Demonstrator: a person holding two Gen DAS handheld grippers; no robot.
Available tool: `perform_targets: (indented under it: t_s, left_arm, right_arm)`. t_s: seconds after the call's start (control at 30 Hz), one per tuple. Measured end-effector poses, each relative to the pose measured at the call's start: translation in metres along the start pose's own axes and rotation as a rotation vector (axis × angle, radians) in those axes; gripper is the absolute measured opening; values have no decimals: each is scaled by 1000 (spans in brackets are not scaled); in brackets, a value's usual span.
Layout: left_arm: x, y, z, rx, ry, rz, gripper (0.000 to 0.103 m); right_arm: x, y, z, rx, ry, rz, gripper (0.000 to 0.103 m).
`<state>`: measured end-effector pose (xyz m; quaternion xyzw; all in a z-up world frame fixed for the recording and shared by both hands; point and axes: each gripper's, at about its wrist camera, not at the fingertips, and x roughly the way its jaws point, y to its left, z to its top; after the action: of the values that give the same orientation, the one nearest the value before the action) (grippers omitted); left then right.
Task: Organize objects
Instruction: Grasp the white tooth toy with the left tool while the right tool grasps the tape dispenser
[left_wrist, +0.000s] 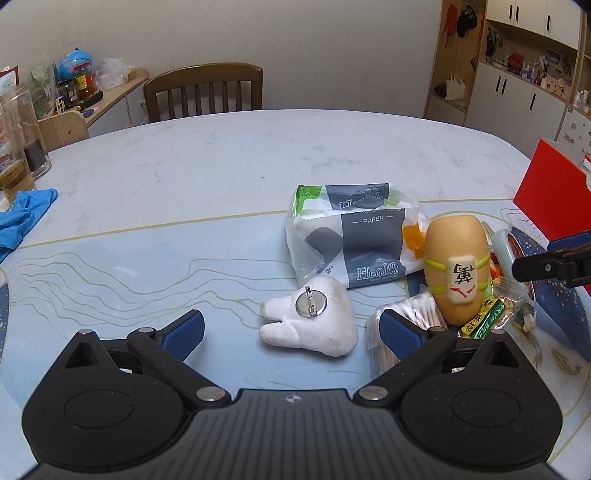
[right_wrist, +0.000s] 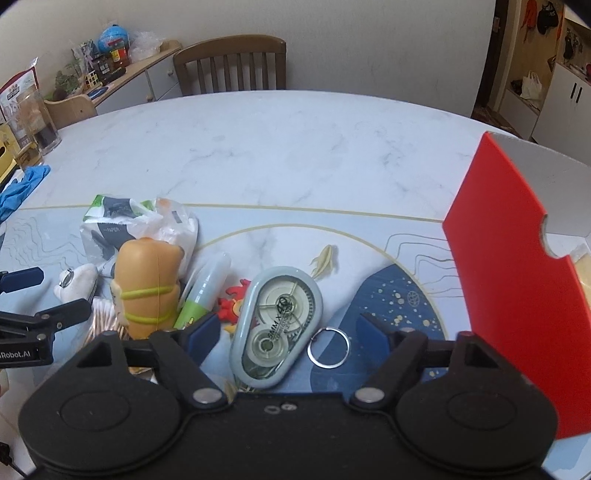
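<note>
In the left wrist view my left gripper (left_wrist: 293, 330) is open, its blue pads on either side of a white tooth-shaped plush (left_wrist: 325, 339) with a round pin badge, not touching it. Behind the plush lies a tissue pack (left_wrist: 351, 236). A tan squishy toy (left_wrist: 456, 266) with a mahjong tile stands to the right, by a pack of cotton swabs (left_wrist: 410, 306). In the right wrist view my right gripper (right_wrist: 287, 334) is open around a grey correction tape (right_wrist: 277, 325); the pads are clear of it. A key ring (right_wrist: 328, 347) lies just right of the tape.
A red box (right_wrist: 517, 277) stands open at the right. A green marker (right_wrist: 207, 291) and a small red toy (right_wrist: 234, 306) lie between the tape and the squishy toy (right_wrist: 147, 288). Blue gloves (left_wrist: 22, 218) and glass jars (left_wrist: 22, 140) sit far left. A wooden chair (left_wrist: 203, 92) is behind the table.
</note>
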<state>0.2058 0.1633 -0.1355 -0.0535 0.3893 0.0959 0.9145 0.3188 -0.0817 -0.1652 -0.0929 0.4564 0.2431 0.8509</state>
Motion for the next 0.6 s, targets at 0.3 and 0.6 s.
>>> perform_targets:
  t_s: [0.3,0.6]
  left_arm:
    - [6,2,0,-28,19,-11,69]
    - [4,-2,0,-18,10,-10,54]
  right_arm:
    - [12,1,2,29,33,15,57]
    - [7,2,0,29,30,10,48]
